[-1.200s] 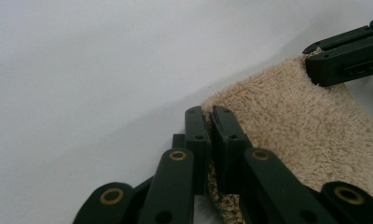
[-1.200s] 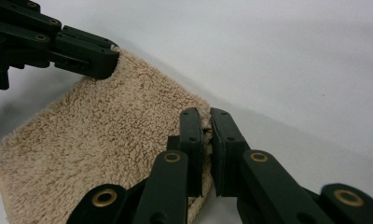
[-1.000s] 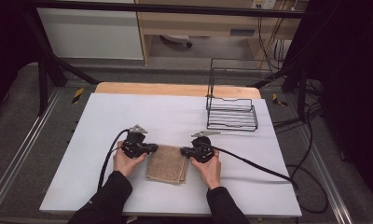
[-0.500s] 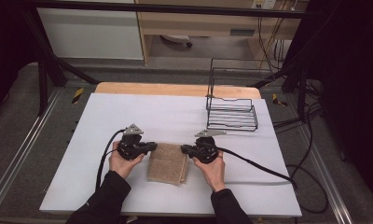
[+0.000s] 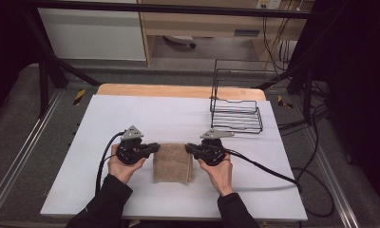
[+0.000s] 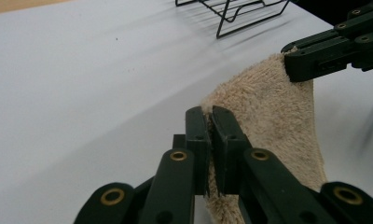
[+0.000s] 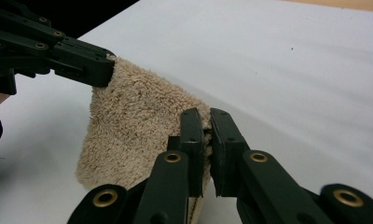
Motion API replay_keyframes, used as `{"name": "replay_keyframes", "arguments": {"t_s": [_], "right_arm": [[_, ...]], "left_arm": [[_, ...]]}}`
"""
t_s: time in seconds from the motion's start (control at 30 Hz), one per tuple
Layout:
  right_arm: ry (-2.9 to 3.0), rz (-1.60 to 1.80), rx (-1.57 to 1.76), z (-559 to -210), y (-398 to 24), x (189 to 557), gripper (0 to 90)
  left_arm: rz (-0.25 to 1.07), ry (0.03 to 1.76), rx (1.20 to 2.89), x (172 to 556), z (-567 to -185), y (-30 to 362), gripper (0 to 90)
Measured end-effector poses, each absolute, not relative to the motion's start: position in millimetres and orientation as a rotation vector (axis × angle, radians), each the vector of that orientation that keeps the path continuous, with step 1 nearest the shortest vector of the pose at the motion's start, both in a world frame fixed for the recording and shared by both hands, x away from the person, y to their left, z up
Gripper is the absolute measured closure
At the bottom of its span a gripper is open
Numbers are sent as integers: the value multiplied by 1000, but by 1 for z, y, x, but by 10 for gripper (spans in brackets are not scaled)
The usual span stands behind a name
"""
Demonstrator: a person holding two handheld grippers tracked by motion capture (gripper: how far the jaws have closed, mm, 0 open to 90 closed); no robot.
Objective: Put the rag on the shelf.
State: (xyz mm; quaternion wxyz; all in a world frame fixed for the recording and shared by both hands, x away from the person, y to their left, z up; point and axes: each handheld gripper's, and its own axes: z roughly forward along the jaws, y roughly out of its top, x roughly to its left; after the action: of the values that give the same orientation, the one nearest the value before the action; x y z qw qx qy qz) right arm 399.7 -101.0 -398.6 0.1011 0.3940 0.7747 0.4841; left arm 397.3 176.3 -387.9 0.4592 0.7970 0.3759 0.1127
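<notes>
High view: the tan towel (image 5: 173, 162) lies folded on the white desk (image 5: 131, 114), well short of the wire rack (image 5: 235, 114). The left gripper (image 5: 152, 147) now meets the towel's far left corner, and the right gripper (image 5: 190, 147) its far right corner; a second ago both stood slightly nearer the towel's middle.

Left gripper view: the left gripper (image 6: 208, 123) is clamped narrow on the towel (image 6: 273, 107) edge, the cloth lifting between the corners.

Right gripper view: the right gripper (image 7: 204, 126) pinches its towel (image 7: 133, 126) corner likewise.

Judgement: both corners secured; a lift or further fold appears ready.
</notes>
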Motion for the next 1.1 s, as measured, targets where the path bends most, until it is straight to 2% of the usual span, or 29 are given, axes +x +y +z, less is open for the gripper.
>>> {"name": "replay_keyframes", "arguments": {"t_s": [1.1], "right_arm": [[2186,1485,1020,-352,-127,379,849]], "left_arm": [[356,823,1855,379,-356,160,858]]}}
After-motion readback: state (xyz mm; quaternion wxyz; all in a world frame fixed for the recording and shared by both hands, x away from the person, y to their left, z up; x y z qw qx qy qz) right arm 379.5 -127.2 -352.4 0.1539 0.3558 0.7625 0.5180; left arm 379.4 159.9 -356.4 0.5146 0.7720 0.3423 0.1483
